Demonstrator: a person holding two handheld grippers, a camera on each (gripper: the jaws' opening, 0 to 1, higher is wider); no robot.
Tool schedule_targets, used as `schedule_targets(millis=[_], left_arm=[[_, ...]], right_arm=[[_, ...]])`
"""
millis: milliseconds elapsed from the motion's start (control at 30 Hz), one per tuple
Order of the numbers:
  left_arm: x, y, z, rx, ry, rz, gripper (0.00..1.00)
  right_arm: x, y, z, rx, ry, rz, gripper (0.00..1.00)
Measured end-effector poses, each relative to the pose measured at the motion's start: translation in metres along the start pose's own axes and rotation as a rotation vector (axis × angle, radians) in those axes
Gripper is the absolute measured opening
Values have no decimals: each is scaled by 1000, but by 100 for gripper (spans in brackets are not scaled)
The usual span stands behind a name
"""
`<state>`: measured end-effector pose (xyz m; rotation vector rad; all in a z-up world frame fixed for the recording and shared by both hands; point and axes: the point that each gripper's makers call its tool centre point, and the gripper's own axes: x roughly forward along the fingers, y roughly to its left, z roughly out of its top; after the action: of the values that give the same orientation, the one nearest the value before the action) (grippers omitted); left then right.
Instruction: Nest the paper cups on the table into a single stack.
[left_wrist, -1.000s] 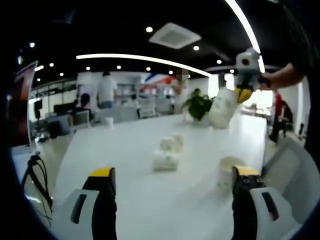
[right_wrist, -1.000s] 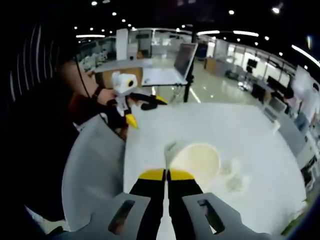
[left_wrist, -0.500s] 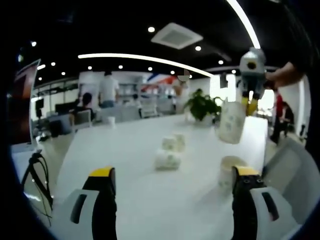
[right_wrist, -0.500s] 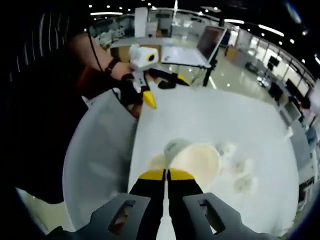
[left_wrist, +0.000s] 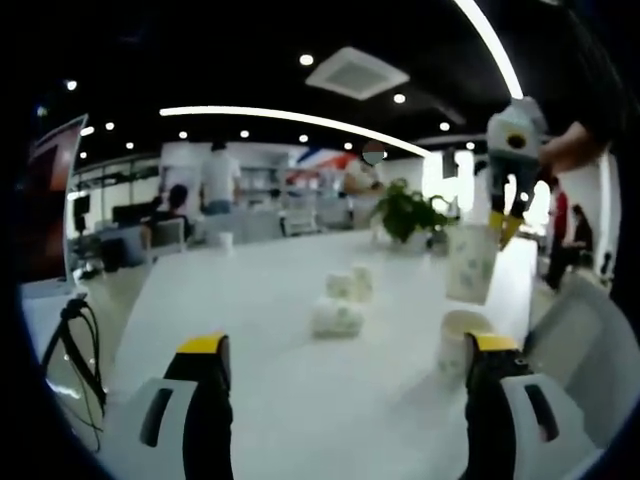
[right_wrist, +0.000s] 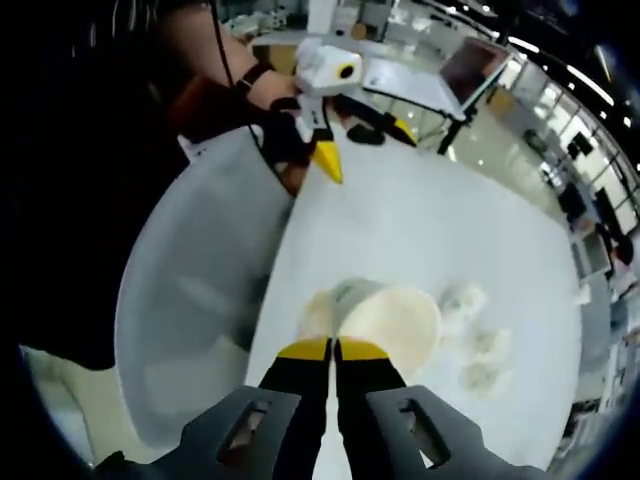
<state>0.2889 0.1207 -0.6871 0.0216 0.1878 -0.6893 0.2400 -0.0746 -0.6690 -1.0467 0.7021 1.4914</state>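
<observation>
Right gripper view: right tool (right_wrist: 334, 347) grips a paper cup (right_wrist: 395, 322); left tool (left_wrist: 345, 350) released.

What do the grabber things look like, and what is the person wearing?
Each gripper has two black jaws with yellow tips rising from pale grey, slotted mounts: the left gripper and the right gripper. Seen from the other side, each carries a white box on top. The person's hand wears a black glove with a dark wrist strap.
</observation>
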Motion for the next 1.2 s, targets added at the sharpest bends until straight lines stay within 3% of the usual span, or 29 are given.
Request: schedule_targets(millis=[400,1200], left_arm=[[3,-2,0,2,3,-10,94],[-2,-1,-4,-11,9,-4,93]], right_arm=[[9,4,-4,-35,50,30,0],[44,17,-16,-228,196,94,0]])
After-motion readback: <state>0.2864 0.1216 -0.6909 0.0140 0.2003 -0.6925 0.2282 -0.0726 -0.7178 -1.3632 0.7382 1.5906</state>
